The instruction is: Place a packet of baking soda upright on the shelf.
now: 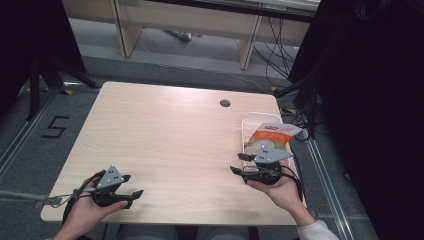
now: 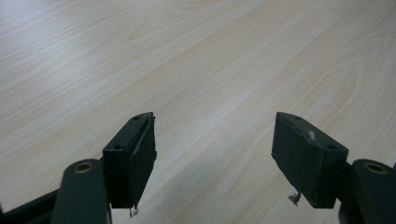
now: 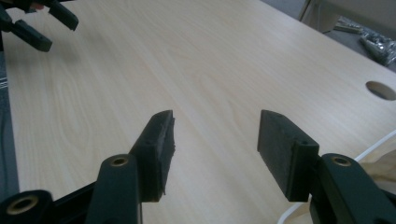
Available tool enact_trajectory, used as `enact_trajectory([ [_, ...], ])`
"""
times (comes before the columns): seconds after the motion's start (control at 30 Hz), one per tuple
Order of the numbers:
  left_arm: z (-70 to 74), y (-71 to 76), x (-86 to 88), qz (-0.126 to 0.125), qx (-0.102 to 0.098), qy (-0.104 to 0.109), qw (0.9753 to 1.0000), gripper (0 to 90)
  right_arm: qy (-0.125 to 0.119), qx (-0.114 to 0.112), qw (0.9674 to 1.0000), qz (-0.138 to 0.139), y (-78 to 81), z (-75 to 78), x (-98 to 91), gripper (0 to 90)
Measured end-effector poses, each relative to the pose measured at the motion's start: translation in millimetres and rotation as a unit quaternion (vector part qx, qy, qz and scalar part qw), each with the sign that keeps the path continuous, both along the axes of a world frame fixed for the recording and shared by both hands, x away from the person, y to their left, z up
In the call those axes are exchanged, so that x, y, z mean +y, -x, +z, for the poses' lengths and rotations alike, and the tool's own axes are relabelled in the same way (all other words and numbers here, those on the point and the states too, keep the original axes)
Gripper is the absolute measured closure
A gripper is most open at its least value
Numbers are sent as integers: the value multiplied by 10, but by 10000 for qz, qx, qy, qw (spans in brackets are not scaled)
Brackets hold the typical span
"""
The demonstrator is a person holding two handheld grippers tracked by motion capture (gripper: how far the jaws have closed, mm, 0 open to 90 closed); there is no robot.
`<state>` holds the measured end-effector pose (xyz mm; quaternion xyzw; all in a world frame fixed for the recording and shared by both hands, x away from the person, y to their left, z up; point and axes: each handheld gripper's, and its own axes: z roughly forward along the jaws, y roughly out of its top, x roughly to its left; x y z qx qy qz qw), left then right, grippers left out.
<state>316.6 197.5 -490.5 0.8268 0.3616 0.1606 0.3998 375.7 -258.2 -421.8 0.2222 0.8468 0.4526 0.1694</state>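
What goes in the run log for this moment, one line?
left gripper: open, empty | right gripper: open, empty | orange packet: in white bin, table's right edge

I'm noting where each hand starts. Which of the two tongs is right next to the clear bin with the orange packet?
The right tongs: they sit at the near end of the clear bin holding the orange packet. The left tongs are at the table's opposite near corner.

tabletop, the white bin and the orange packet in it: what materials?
Tabletop: pale wood-grain laminate by the look, smooth satin; printed-looking grain and soft glare in the left gripper view.
White bin: probably thin plastic, slightly translucent walls.
Orange packet: seems glossy film or coated card; too small to tell.
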Motion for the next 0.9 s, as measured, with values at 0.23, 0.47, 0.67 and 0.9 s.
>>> enact_trajectory([
  [0.23,0,-1,2,-14,-5,-24,10000,299,2,330,9994,-55,106,-230,-14,467],
  [0.47,-11,-7,0,-39,-22,21,10000,299,-7,365,9993,-64,141,-306,-47,468],
  [0.67,-14,-6,-5,-67,-43,6,10000,299,54,330,9994,-108,169,-397,-34,472],
  [0.9,-23,-10,-20,-52,56,105,9999,300,140,380,9992,-9,170,-462,-3,470],
])
